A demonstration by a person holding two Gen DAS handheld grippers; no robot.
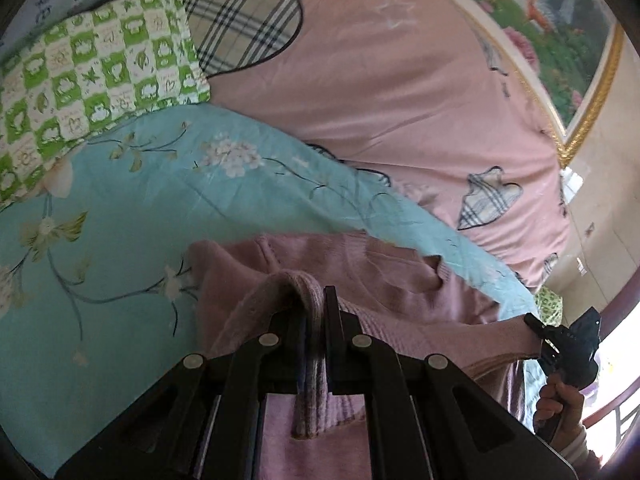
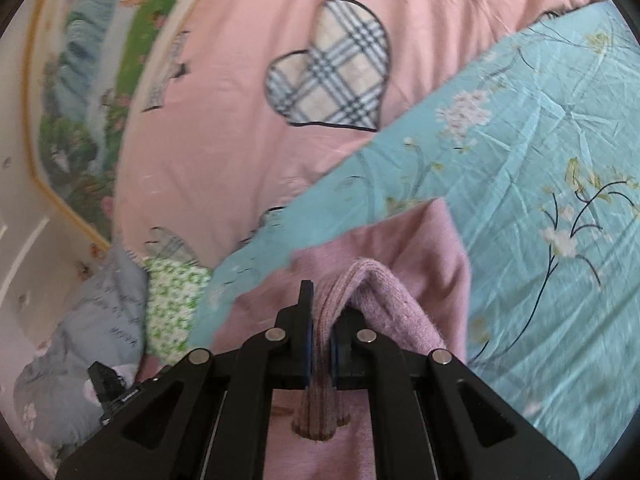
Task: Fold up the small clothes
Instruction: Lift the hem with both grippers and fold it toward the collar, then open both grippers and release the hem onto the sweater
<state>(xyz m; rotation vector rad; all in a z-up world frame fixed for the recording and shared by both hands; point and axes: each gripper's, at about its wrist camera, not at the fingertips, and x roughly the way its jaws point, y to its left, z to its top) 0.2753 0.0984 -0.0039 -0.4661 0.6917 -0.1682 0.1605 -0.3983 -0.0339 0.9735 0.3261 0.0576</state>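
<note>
Left gripper and right gripper each clamp pink sweater hem; teal floral sheet, green checked pillow nearby; writing unreadable.

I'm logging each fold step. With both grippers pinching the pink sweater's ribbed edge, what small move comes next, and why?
Probably carry both grippers forward together: left gripper and right gripper each clamp the pink sweater, whose body lies ahead on the blue floral quilt.

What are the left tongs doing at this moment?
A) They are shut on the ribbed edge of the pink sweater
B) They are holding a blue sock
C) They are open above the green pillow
A: the left tongs pinch the ribbed edge of the pink sweater.
</note>
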